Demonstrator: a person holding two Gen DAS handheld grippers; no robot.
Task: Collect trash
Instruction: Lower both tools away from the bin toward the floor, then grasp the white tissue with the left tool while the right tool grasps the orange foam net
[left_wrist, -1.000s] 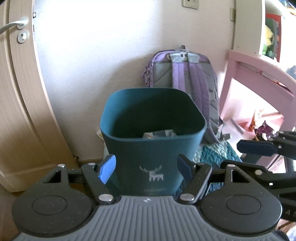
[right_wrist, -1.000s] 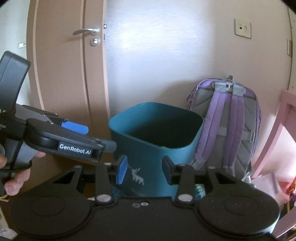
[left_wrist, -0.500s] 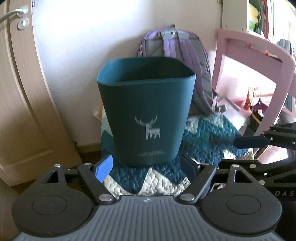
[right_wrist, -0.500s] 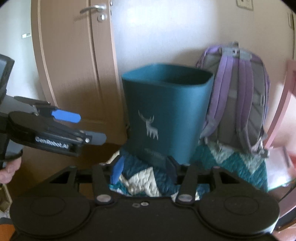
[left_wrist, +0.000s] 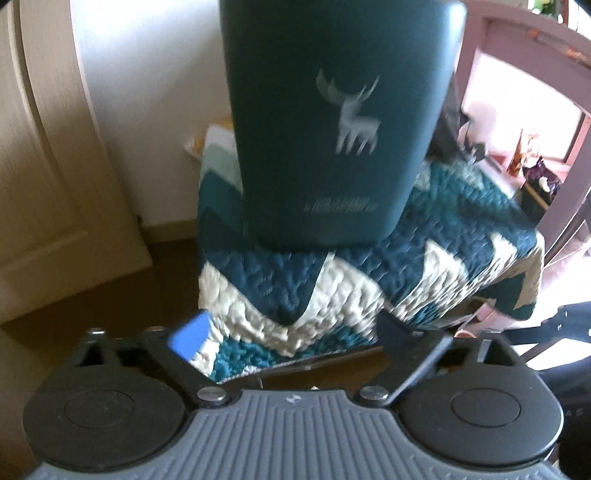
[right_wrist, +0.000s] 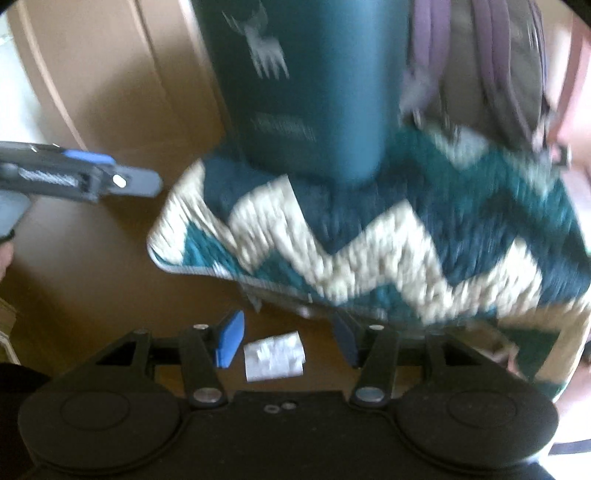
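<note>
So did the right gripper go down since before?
Yes. The right gripper dropped toward the floor: the teal bin slid up its view, and a white paper scrap now lies between its fingers.

White wall (left_wrist: 147, 92), pale wooden door (left_wrist: 44, 166), brown floor (right_wrist: 92, 277) — pink furniture frame (left_wrist: 517, 48), brightly backlit.

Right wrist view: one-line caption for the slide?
Open right gripper above a white paper scrap on the floor, beside the teal bin on a zigzag quilt.

left gripper (left_wrist: 291, 338): jaws spread wide, nothing between | right gripper (right_wrist: 288, 345): jaws apart, seemingly empty though blurred | both level, pointing forward and down, side by side
</note>
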